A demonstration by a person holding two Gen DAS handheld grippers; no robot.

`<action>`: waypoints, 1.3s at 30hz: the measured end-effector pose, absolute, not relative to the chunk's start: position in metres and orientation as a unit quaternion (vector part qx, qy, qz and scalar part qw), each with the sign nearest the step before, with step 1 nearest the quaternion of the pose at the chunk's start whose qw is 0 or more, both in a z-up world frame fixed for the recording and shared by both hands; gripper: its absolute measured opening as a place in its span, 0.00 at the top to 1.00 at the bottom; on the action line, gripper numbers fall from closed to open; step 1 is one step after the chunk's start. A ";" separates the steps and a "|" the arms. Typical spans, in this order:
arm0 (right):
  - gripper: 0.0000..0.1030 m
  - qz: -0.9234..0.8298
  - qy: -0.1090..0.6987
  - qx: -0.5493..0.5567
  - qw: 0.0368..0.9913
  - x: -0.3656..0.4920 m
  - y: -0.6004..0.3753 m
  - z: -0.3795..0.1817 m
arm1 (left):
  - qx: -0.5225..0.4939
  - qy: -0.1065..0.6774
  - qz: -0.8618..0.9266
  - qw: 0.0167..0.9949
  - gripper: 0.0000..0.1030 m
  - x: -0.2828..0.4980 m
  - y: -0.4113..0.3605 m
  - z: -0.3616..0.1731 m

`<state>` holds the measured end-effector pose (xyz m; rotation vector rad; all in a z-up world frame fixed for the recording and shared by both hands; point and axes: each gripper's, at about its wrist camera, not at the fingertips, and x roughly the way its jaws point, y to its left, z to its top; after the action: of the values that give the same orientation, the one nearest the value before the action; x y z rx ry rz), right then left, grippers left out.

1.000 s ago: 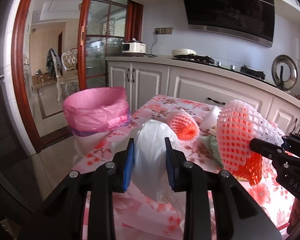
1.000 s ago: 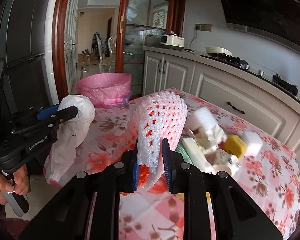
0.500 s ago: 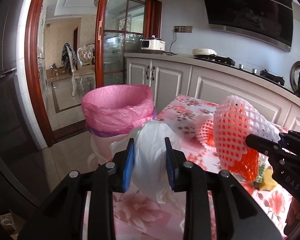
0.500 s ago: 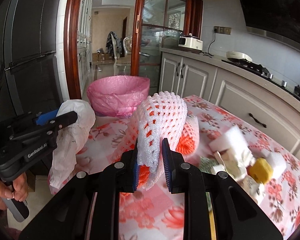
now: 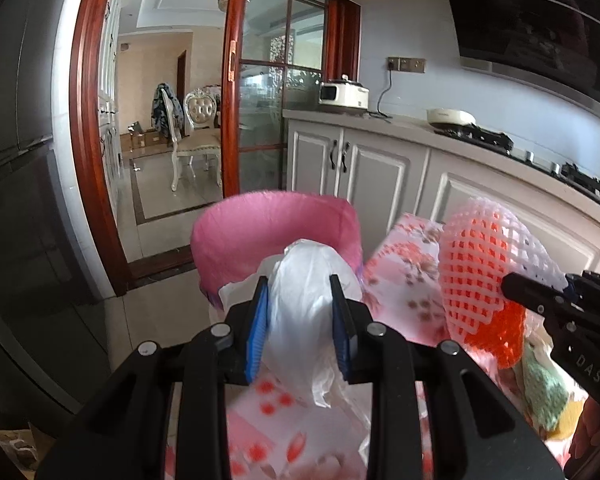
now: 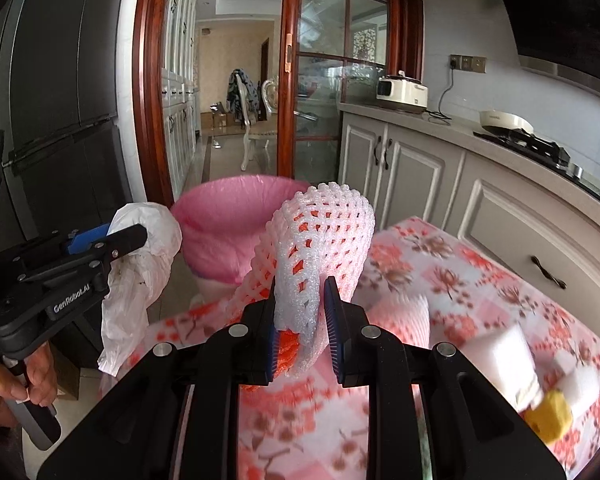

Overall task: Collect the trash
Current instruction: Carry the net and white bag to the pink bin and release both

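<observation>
My left gripper (image 5: 299, 282) is shut on a crumpled white plastic bag (image 5: 308, 304), held above the table's near corner. Just beyond it stands the bin with a pink liner (image 5: 276, 236), off the table's end. My right gripper (image 6: 300, 286) is shut on white and orange foam fruit nets (image 6: 324, 232). In the left wrist view the nets (image 5: 484, 272) and the right gripper (image 5: 540, 292) sit at the right. The right wrist view shows the left gripper (image 6: 112, 236) with the bag (image 6: 140, 264) at the left, and the pink bin (image 6: 228, 224) behind the nets.
The table has a pink floral cloth (image 6: 460, 280). On it lie another foam net (image 6: 404, 316), white blocks and a yellow piece (image 6: 548, 416), and a green net (image 5: 544, 384). White cabinets (image 5: 380, 176) run along the far side. A dark fridge (image 6: 60, 100) stands left. A hand (image 6: 16, 384) grips the left handle.
Both grippers have carried their loads left along the table toward the pink bin, which now looms larger and sits right behind the bag and the nets. Both grips are unchanged.
</observation>
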<state>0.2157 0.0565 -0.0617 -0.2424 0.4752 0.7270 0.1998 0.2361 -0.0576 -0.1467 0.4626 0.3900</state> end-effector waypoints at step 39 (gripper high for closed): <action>0.41 0.421 0.261 -0.097 0.863 0.351 0.183 -0.095 | -0.125 0.210 0.303 0.921 0.28 0.327 0.410 -0.075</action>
<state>0.3514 0.1831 -0.0951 -0.2024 0.5482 0.8832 0.3266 0.4099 -0.0752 -0.2574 0.4317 0.6223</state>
